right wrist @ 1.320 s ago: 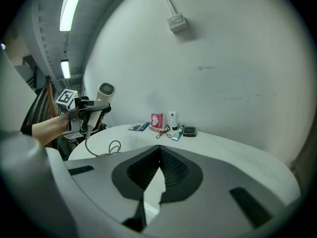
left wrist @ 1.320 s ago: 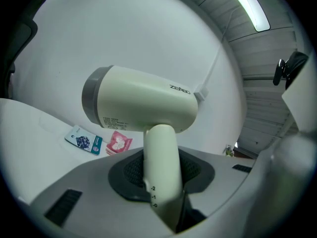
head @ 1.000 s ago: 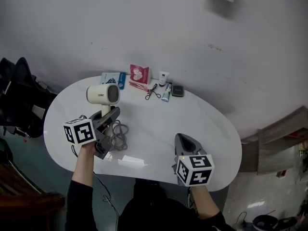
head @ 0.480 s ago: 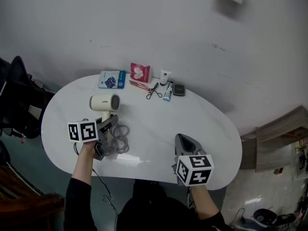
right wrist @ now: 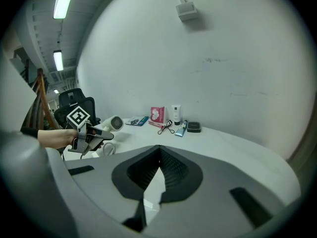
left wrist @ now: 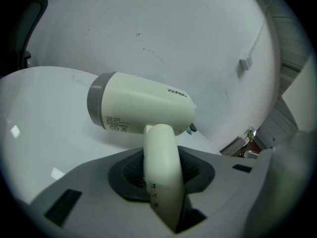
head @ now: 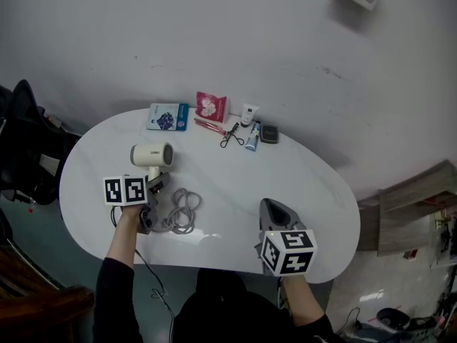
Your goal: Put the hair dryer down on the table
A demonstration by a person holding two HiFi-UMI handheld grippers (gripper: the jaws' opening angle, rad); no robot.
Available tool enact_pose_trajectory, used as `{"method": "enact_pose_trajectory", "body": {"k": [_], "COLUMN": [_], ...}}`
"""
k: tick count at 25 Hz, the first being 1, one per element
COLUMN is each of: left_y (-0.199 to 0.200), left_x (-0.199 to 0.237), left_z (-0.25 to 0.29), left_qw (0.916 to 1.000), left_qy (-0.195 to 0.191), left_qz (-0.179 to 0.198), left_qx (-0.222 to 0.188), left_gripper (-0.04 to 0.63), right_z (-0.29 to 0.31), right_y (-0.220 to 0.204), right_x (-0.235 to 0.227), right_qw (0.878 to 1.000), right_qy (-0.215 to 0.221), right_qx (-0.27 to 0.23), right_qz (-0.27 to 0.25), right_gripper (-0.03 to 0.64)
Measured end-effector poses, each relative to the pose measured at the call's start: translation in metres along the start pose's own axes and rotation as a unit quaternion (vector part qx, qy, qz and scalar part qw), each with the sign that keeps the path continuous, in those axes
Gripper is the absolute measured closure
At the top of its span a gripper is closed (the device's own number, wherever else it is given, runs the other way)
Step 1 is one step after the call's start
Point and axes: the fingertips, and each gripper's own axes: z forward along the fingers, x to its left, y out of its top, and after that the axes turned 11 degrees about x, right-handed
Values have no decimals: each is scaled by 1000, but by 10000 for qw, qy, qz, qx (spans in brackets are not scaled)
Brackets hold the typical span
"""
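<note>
A cream hair dryer (head: 151, 155) with a grey rear ring lies low over the white oval table (head: 307, 184), left of centre; whether its body touches the top I cannot tell. My left gripper (head: 153, 186) is shut on its handle. In the left gripper view the handle (left wrist: 161, 167) stands clamped between the jaws, with the body (left wrist: 141, 105) crosswise above it. Its grey cable (head: 182, 211) lies looped on the table beside the gripper. My right gripper (head: 275, 213) hovers at the near edge, shut with nothing in it; its tips (right wrist: 159, 155) meet.
Along the table's far edge lie a blue packet (head: 168, 116), a pink packet (head: 211, 107), a white tube (head: 247, 114), a black eyelash curler (head: 230, 136), a blue tube (head: 251, 140) and a dark compact (head: 268, 134). A black chair (head: 21, 148) stands left of the table.
My left gripper has come down towards the table with the hair dryer, whose body now sits lower. The cable has spread out on the tabletop. The right gripper has not moved.
</note>
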Motion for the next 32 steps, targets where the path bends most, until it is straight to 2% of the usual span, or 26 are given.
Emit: {"method": "enact_pose_trajectory", "body": {"k": [7,22,32], "left_y": [-11,-18,-19], "left_x": [21,30,31], "left_z": [16,25,29], "left_qw": [9983,9952,9890], "left_qy": [378,547,898], "left_qz": [-96,-136,-84], "left_qx": [428,798,1175], "left_gripper": [471,469,469], "right_z": [7,14,20], "right_y": [0,-1,3], "right_x": [0,7,13], "right_qw": [10000,9999,9998], "right_qy": [-45,-51,36], "right_qx": [70,143,148], "right_qz": [19,17,-122], "right_gripper": [615,615,615]}}
